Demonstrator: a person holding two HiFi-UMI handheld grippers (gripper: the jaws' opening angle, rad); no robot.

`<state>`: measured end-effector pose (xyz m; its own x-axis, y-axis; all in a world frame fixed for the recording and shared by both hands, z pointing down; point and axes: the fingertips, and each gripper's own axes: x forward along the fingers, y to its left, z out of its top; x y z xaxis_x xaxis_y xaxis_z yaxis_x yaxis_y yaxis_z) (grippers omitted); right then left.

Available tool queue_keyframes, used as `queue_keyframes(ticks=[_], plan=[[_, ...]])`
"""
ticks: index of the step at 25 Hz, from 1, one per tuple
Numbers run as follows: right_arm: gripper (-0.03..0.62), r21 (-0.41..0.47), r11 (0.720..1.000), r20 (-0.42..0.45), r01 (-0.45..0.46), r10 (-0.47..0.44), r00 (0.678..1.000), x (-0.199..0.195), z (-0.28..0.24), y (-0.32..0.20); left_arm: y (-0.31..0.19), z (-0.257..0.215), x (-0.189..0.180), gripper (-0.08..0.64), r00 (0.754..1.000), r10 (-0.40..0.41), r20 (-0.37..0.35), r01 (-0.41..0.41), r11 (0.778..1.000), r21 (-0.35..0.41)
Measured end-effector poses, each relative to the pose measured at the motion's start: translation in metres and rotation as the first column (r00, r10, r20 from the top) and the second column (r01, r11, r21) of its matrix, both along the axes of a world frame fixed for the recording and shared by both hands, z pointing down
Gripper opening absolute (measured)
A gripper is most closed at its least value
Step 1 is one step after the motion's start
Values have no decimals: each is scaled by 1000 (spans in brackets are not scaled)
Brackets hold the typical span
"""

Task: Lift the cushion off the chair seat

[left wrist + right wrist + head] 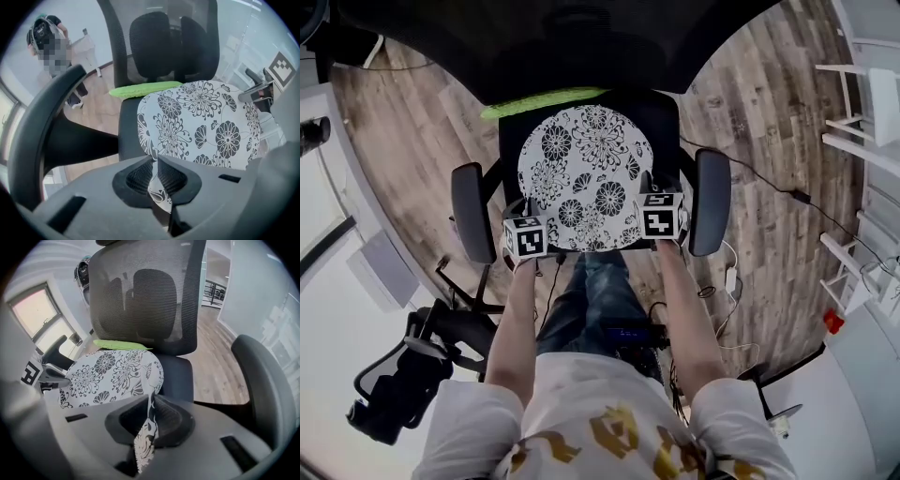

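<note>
Floral cloth cushion (584, 178) stretches away ahead of the 2 grippers; left gripper (154, 174) and right gripper (151, 420) each clamp its near edge, chair seat (176, 373) beneath.

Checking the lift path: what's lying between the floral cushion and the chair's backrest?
A flat bright green item lies there, along the far edge of the cushion, just before the backrest. All three views show it; what it is I cannot tell.

— The cushion (586, 178)? Printed cloth, matt and soft-looking.
— The chair back (140, 291) is dark open mesh. The floor (769, 112) is grained wood planks (rather weathered in finish), and the armrests (711, 202) are perhaps matt plastic.
</note>
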<state>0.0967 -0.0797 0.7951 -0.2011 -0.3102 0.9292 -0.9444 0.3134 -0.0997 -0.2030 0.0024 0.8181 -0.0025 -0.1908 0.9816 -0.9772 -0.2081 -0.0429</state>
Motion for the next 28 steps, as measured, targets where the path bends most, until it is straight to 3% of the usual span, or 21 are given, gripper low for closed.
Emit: queue_keyframes(ticks=[10,18,24,28], plan=[[29,-1,1000,0,16,-16,1000,2,-27,2,1,-24,5,26,999,-24,-34,24,1000,5],[29,32,999,-1,8,-8,1000,5,-54,-4,-21,-61,16,26,997,32,-68,-27,998,65],[29,40,998,54,-58,56,997,4,-70,1,-30,-84,21,26,994,70,-89,-59,991,116],[29,43,998,63,-41,38,997,4,-75,5,-28,-94,19,26,994,71,-89,-59,990,129]])
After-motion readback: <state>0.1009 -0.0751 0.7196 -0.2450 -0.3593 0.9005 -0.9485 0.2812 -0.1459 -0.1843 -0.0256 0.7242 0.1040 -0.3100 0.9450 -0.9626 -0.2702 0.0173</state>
